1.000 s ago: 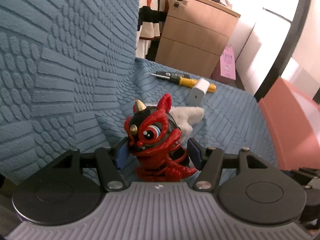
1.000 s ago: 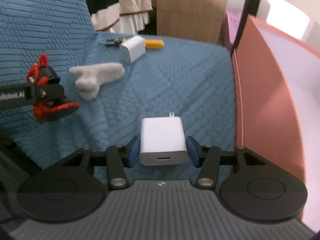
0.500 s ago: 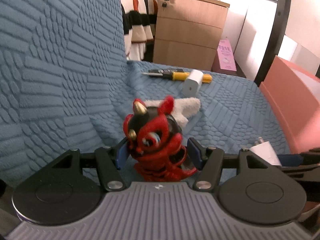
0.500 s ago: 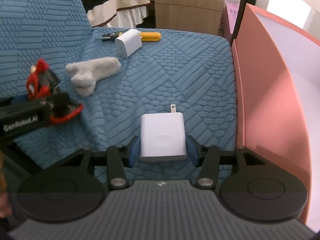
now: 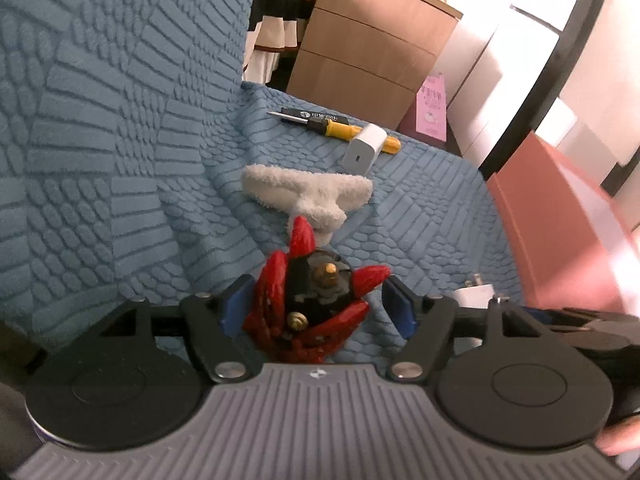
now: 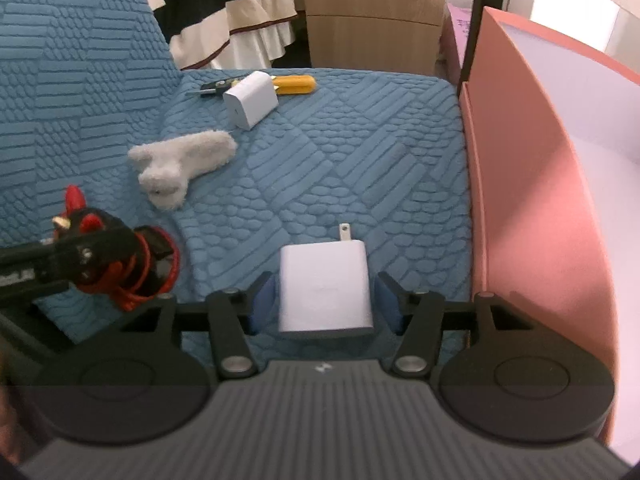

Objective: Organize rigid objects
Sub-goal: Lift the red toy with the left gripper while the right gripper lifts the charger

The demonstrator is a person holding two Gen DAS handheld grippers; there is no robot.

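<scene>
Red and black, the toy figure (image 5: 316, 308) sits between the jaws of your left gripper (image 5: 316, 312); they have just been opening, and blue pads now stand clear on both sides, so it looks released onto the blue cushion (image 5: 420, 208). Your right gripper (image 6: 324, 300) has also just eased apart, with gaps beside the white charger (image 6: 324, 288) lying flat, prongs pointing away from you. The salmon box (image 6: 520, 168) stands just right of that charger, so your right hand is nearer it.

Bright window glare, fisheye edges, slight blur
</scene>
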